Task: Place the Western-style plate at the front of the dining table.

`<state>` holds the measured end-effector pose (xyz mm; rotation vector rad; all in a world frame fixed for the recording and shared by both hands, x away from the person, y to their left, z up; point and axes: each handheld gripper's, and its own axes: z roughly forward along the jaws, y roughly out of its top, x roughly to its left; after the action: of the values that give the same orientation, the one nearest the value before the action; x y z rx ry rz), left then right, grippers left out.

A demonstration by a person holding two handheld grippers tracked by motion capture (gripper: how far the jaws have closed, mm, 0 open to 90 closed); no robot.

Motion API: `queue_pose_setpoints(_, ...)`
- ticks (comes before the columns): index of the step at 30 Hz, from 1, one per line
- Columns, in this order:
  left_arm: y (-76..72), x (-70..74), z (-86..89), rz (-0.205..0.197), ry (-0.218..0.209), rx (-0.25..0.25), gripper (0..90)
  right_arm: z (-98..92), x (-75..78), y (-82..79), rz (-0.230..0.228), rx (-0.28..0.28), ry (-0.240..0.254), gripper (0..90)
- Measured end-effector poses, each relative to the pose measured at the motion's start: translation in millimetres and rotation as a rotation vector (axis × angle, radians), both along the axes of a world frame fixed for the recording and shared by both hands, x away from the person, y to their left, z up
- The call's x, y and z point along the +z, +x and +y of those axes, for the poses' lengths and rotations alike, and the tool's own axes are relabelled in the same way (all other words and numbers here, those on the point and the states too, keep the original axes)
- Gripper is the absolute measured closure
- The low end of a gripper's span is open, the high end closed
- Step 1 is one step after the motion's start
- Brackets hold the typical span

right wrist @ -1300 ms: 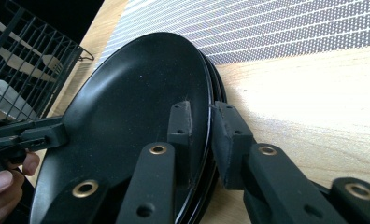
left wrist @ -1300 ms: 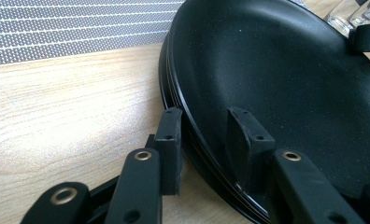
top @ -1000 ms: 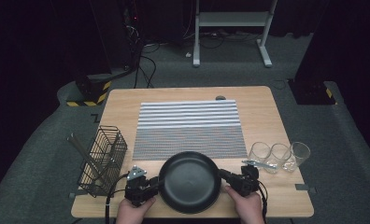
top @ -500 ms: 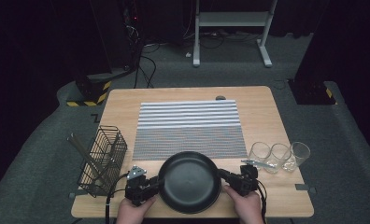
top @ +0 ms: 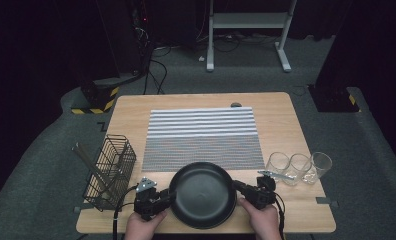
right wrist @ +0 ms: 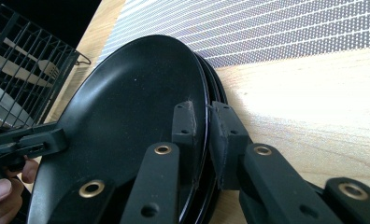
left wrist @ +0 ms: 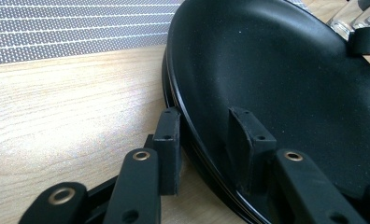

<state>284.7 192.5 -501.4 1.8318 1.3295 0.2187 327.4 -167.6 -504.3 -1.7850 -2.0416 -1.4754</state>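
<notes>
At the left edge of the table (top: 128,107) stands a wire basket (top: 111,170) with cutlery in it, well apart from the work. The left gripper (top: 167,199) straddles the left rim of the black plates (top: 202,194), one jaw outside and one inside the rim; in the left gripper view the left gripper (left wrist: 206,135) shows a clear gap between its inner pad and the plate surface, so it stands partly open and is not yet clamping. The plates (left wrist: 276,84) form a stack of at least two, judging by the doubled rims seen in the right gripper view; they rest at the near edge, their far rim just overlapping the striped mat (top: 203,137). The right gripper (top: 238,189) has the opposite rim; in its own view the right gripper (right wrist: 199,123) is pinched narrow on the rim of the plates (right wrist: 127,107), apparently the top one only. Three glasses (top: 298,167) stand just beside the right hand (top: 261,220). Judgement: the step is a two-sided grip prior to lifting. To do it well, the left jaws should close fully on the same plate that the right holds, before any lift. Both hands should then rise together and level, lest the plate tilt or drag its neighbour. The right hand should keep clear of the glasses.
</notes>
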Motion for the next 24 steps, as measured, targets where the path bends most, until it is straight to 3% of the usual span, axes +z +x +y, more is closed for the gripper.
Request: queue_pose_setpoints(24,0.0,0.9,0.9,0.011,-0.017,0.006,65.8,2.6,-0.2,0.6,-0.006,-0.003,-0.014,83.4)
